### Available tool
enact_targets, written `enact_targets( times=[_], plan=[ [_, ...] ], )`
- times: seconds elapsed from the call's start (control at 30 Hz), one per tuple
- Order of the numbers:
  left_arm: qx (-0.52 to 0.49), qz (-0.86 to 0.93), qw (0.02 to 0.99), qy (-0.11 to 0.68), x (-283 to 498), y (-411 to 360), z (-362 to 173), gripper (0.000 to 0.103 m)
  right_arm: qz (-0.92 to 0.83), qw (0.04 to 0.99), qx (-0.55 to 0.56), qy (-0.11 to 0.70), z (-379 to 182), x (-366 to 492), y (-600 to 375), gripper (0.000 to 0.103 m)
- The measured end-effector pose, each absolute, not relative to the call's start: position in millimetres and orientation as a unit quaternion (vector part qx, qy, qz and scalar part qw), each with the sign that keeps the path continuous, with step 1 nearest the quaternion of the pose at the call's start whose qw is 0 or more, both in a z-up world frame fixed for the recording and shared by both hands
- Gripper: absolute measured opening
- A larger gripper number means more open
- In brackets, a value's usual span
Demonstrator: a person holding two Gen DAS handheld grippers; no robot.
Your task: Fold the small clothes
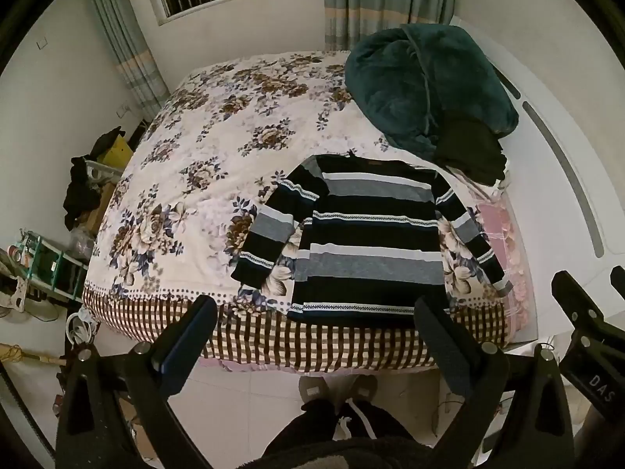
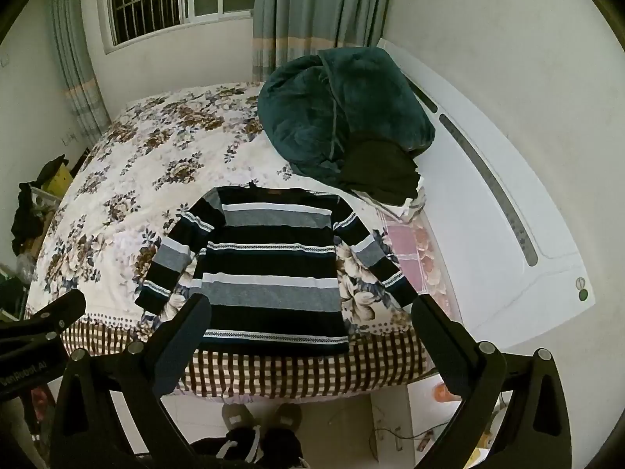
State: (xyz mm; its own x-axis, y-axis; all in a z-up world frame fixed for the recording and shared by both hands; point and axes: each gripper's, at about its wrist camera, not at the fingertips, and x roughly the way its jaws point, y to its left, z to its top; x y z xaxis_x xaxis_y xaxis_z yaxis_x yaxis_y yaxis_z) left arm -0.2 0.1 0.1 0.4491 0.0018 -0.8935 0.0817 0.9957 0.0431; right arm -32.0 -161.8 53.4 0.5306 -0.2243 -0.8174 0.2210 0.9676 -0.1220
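Bedside shelf (image 1: 50, 262) only leftward

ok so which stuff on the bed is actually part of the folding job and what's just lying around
Part of the job:
- striped sweater, spread flat near the bed's edge
- left gripper, open
- right gripper, open

Just lying about:
- teal blanket, bunched at the headboard
- dark folded garment against it
- floral bedspread

I am holding my right gripper (image 2: 310, 336) wide open at the bottom of the frame, above the striped sweater (image 2: 273, 273) lying flat at centre on the floral bed (image 2: 117, 179).
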Motion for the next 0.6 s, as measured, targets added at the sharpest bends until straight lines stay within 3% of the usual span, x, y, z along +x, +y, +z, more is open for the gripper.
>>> enact_targets(
  times=[0.6],
  plan=[
    [0.038, -0.025, 0.851, 0.522, -0.1, 0.1, 0.0, 0.103, -0.128, 0.876, -0.002, 0.465, 59.2, -33.0, -163.1, 0.103]
  ],
)
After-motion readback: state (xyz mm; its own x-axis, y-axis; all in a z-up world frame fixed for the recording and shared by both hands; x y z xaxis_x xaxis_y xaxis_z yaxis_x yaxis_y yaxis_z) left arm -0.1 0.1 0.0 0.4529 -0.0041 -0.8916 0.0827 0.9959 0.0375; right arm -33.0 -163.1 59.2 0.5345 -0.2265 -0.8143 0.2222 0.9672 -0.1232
